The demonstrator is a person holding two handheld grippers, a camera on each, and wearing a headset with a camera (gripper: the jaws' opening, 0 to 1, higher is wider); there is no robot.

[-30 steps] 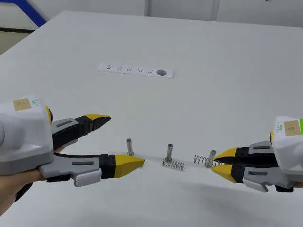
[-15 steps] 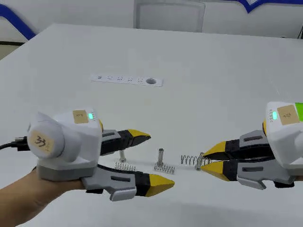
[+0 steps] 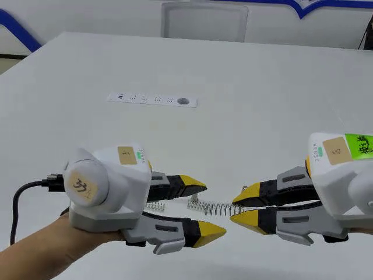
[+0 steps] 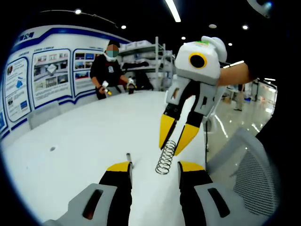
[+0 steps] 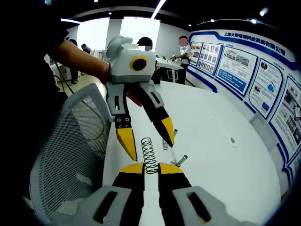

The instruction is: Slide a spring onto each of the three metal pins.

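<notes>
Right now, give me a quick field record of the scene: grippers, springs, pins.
left gripper: jaws open, holding nothing
right gripper: jaws shut on one end of a spring
held spring: free end between the open left jaws, not gripped
second spring: lying on the table, partly behind the left gripper
pin: on the table beside the left jaws
power strip: far side of the table

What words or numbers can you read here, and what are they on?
"33": on the round cap of the left gripper.
Tan stickers on both grippers, green sticker on the right gripper: marks too blurred to read.
Wall posters: too small to read.
</notes>
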